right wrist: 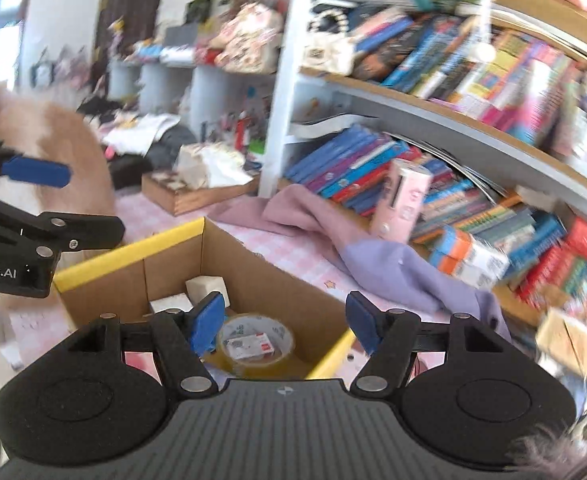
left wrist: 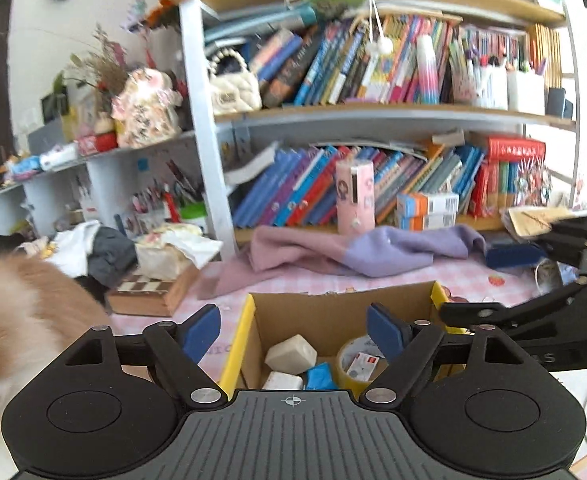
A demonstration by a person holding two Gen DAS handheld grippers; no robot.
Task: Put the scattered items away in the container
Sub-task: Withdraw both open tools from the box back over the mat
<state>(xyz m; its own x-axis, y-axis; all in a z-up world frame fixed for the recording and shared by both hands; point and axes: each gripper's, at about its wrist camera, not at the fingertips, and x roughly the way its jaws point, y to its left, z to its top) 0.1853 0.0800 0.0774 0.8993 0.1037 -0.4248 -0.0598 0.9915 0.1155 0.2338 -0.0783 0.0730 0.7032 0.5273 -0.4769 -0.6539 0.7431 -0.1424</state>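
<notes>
An open cardboard box [left wrist: 333, 312] with yellow flap edges sits on the pink checked cloth; it also shows in the right wrist view [right wrist: 277, 280]. Inside lie a white block [left wrist: 291, 354], a blue item [left wrist: 319, 376] and a tape roll [left wrist: 359, 358] with a small card in its hole [right wrist: 249, 346]. My left gripper [left wrist: 293, 330] is open and empty, hovering over the box. My right gripper [right wrist: 285, 322] is open and empty above the box's near right corner; it appears in the left wrist view [left wrist: 533, 276] at the right.
A fluffy tan animal [left wrist: 21, 320] is at the left beside the box. A pink and purple garment [left wrist: 357, 252] lies behind the box before a bookshelf [left wrist: 373, 120]. A wooden chess box [left wrist: 153, 292] sits at back left. A pink cylinder [left wrist: 355, 196] stands by the books.
</notes>
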